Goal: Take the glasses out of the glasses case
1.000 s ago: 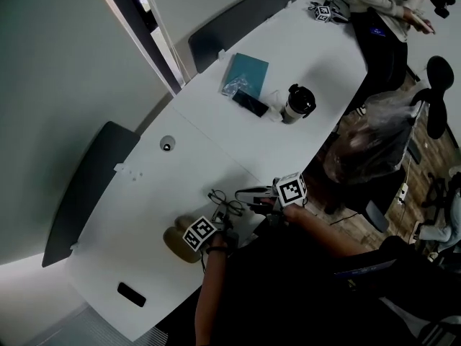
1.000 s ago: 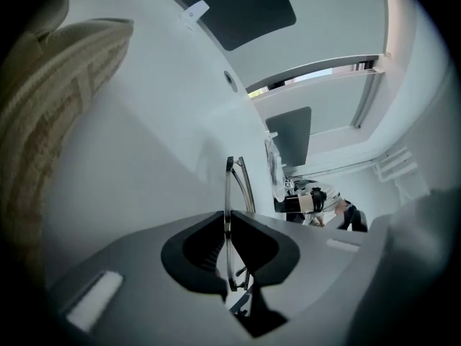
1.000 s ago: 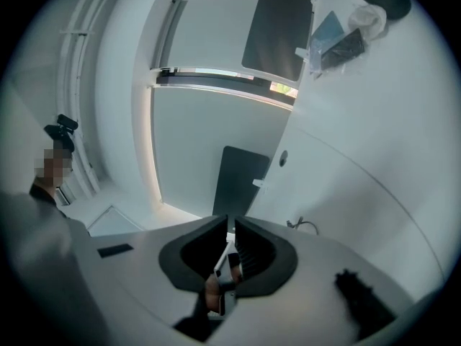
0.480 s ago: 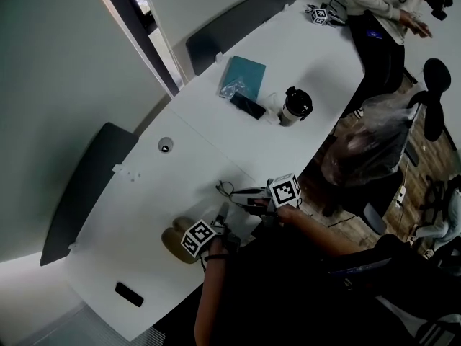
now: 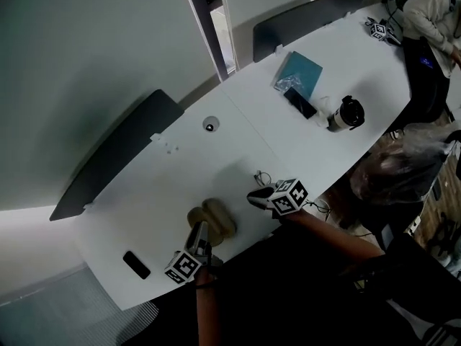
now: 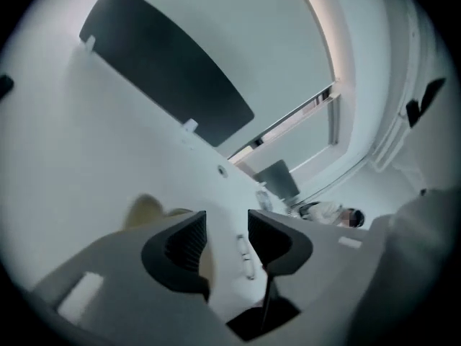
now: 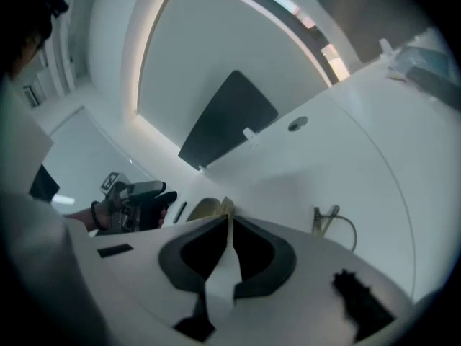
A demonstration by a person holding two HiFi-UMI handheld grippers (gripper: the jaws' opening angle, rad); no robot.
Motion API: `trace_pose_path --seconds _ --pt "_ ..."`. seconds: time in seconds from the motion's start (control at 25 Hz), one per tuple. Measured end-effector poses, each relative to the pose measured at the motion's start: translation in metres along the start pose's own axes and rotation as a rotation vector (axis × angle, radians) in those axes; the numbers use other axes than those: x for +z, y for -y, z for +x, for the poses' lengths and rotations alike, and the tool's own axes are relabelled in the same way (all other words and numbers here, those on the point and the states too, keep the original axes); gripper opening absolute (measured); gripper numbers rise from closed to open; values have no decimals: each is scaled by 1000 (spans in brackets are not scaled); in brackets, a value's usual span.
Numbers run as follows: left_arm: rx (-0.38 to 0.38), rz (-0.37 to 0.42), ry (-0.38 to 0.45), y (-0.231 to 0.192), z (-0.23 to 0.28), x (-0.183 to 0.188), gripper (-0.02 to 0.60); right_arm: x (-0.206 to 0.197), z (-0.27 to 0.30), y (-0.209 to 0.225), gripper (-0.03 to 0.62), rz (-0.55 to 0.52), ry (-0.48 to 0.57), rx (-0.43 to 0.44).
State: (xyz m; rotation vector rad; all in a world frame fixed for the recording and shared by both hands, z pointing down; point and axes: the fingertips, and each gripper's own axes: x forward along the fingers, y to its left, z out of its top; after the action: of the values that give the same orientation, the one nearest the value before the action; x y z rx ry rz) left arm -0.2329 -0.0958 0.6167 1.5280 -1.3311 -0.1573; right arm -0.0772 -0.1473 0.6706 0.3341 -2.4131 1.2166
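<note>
The tan glasses case lies open on the white table; its tan edge shows past my right jaws and it sits left of my left jaws. The thin-framed glasses lie outside it, to its right, and appear beside my right gripper's body. My right gripper is shut with nothing seen between its pads. My left gripper hovers near the table's front edge, short of the case; its jaws have just been closing and stand open with nothing between them.
A small black object lies near the table's left end. Farther along are a round grommet, a teal notebook, a black phone and a dark mug. Dark chairs line the far side; a person stands at the far end.
My left gripper has drawn back from the case toward the table's near edge and opened. The glasses now sit farther right of the case, by my right gripper. The head view has swung.
</note>
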Motion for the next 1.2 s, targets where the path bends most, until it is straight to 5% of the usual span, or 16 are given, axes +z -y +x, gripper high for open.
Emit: trace_pose_path --seconds 0.08,0.16,0.32,0.48,0.68,0.88,1.2 --pt "159 13 12 -63 -28 1 187 -3 22 -9 29 -93 -95 -8" --pt "234 -95 26 -117 -46 -12 186 -8 43 -21 29 -135 -165 22" --pt "168 -309 22 -160 -43 -44 187 -27 79 -40 29 -174 -298 72" --pt "100 -377 39 -155 -33 -54 139 -47 95 -48 29 -232 -385 89" --pt "-34 -360 37 -116 -21 -31 101 -50 103 -44 29 -232 -401 68" --pt "-151 -241 -150 -56 7 -40 100 -50 105 -42 29 -220 -387 55" --pt "-94 -151 -237 -40 45 -69 8 12 54 -34 29 -168 -88 11"
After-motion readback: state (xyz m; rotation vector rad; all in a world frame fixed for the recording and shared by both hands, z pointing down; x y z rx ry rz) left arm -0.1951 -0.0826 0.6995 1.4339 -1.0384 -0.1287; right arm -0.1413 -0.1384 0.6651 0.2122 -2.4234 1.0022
